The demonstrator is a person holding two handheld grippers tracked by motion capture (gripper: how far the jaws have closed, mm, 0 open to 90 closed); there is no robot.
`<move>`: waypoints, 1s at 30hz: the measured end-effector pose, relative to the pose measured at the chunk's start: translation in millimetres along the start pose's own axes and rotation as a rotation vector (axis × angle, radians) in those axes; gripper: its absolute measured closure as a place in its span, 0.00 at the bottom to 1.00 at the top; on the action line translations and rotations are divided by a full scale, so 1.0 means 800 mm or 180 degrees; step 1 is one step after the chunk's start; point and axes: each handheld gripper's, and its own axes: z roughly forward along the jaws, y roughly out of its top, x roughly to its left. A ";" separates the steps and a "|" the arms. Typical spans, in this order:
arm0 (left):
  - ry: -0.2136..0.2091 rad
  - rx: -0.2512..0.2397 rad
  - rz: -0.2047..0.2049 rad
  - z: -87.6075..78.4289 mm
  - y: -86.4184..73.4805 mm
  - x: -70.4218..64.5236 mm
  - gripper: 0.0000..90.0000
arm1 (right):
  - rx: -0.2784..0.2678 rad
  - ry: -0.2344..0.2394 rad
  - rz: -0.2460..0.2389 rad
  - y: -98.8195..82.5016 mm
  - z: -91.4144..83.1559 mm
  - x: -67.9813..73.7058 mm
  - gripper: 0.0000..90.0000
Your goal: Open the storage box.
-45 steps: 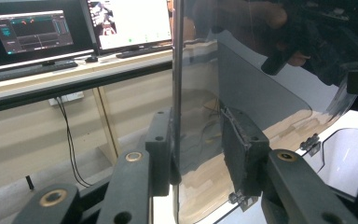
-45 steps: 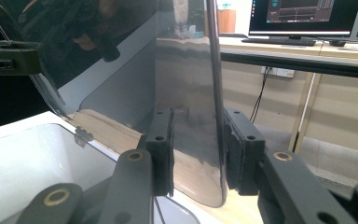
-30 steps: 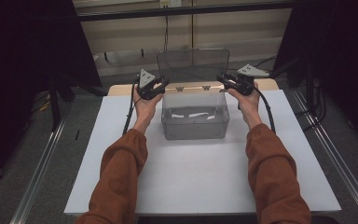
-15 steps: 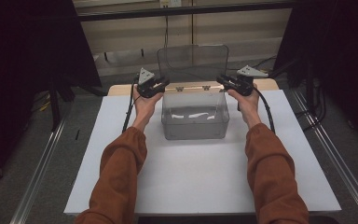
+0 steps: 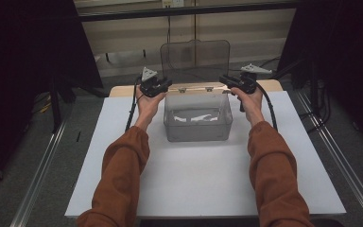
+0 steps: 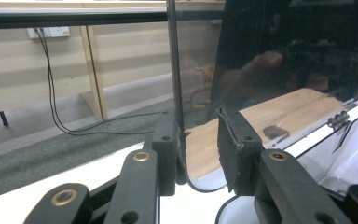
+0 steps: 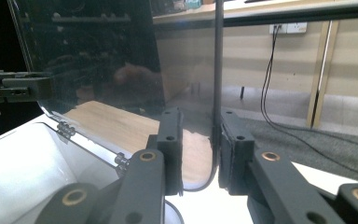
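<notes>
I have the box (image 5: pixel 197 124) at the desk's (image 5: pixel 123 189) far middle, its hinged lid (image 5: pixel 194 59) upright. Left tool (image 5: pixel 166 86) and right tool (image 5: pixel 224 81) each clamp a lower lid corner. The lid looks thin, light, slick plastic, so I judge the edges best to hold.

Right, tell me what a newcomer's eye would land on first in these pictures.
First, the clear plastic box at the middle of the white table, its tinted see-through lid standing upright at the back. Next, the left gripper and the right gripper, one at each bottom corner of that lid. In each gripper view the lid's edge runs between the black jaws.
</notes>
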 end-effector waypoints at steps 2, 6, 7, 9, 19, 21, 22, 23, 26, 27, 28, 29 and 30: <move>-0.0025 0.0009 -0.0073 0.001 -0.001 0.001 0.77 | 0.0006 -0.0003 0.0060 0.000 0.001 -0.001 0.82; -0.0029 0.0040 -0.0081 0.001 0.000 0.002 0.77 | 0.0030 -0.0014 0.0140 0.001 0.002 -0.001 0.82; -0.0034 0.0051 -0.0076 0.001 0.000 0.003 0.77 | 0.0038 -0.0014 0.0157 0.001 0.003 -0.001 0.82; -0.0043 0.0080 -0.0087 0.001 -0.001 0.004 0.77 | 0.0048 -0.0004 0.0190 0.000 0.003 -0.002 0.83; -0.0036 0.0129 -0.0187 0.005 -0.002 0.006 0.77 | 0.0122 0.0002 0.0328 -0.003 0.006 -0.006 0.83; -0.0048 0.0165 -0.0216 0.006 -0.001 0.008 0.77 | 0.0132 0.0007 0.0441 -0.003 0.007 -0.006 0.83; -0.0046 0.0188 -0.0223 0.007 0.000 0.008 0.76 | 0.0153 0.0001 0.0447 -0.002 0.008 -0.006 0.83; -0.0036 0.0215 -0.0244 0.007 0.001 0.008 0.76 | 0.0168 -0.0002 0.0449 -0.001 0.008 -0.007 0.83; -0.0027 0.0265 -0.0252 0.008 0.003 0.008 0.75 | 0.0256 -0.0014 0.0489 0.003 0.010 -0.008 0.82; -0.0029 0.0279 -0.0266 0.009 0.004 0.008 0.75 | 0.0256 -0.0014 0.0489 0.003 0.010 -0.008 0.82; -0.0029 0.0292 -0.0267 0.009 0.004 0.008 0.75 | 0.0272 -0.0009 0.0511 0.003 0.010 -0.008 0.82; -0.0033 0.0303 -0.0274 0.009 0.004 0.009 0.75 | 0.0279 -0.0010 0.0508 0.003 0.010 -0.008 0.82; -0.0031 0.0312 -0.0295 0.009 0.004 0.009 0.75 | 0.0287 -0.0008 0.0522 0.003 0.011 -0.009 0.82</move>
